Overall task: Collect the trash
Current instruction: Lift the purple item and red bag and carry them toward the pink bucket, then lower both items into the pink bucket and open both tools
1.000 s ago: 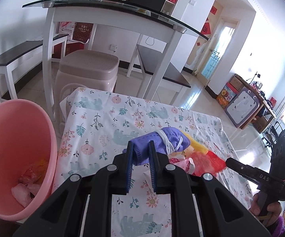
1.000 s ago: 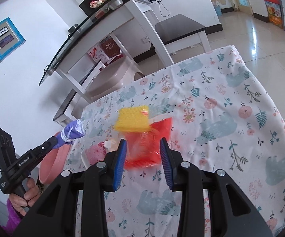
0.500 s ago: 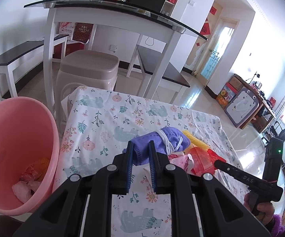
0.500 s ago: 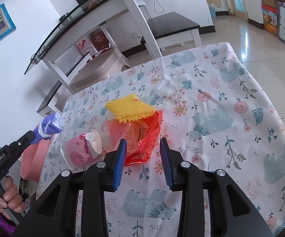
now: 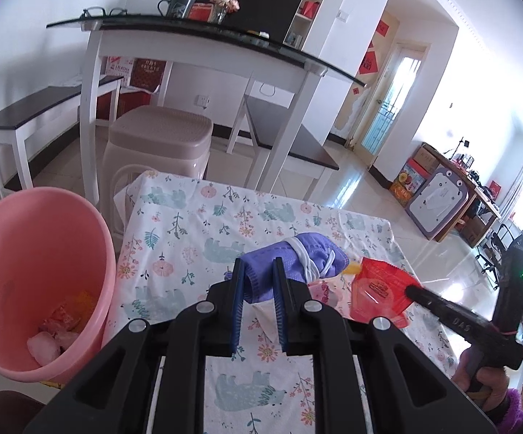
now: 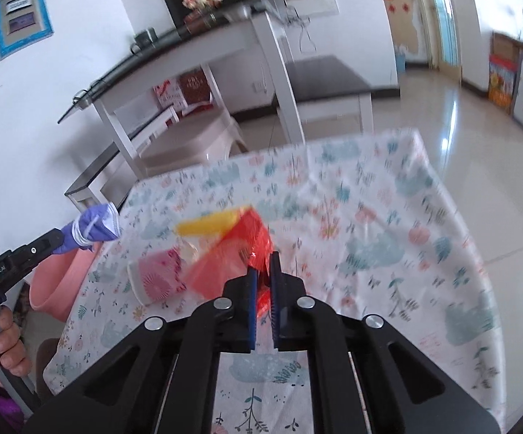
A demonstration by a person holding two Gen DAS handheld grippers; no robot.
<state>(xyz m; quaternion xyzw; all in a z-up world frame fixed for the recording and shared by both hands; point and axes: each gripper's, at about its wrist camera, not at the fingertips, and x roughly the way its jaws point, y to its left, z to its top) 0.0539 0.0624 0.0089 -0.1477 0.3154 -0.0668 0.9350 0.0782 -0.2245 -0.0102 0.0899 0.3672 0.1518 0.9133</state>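
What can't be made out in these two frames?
- Pink bin contents: left wrist view, its wall hides most.
- Red wrapper print: right wrist view, motion blur.
- Pink paper cup: left wrist view, mostly behind purple mask and left gripper.

Both handheld grippers are built of matte black plastic with angular linkage arms, each joint marked by a round silver screw. The left gripper (image 5: 257, 282) carries ribbed blue pads on its fingers (image 5: 237, 289), as does the right gripper (image 6: 263, 278). White lettering is printed along the handles. A fuzzy purple sleeve (image 5: 514, 407) is worn.
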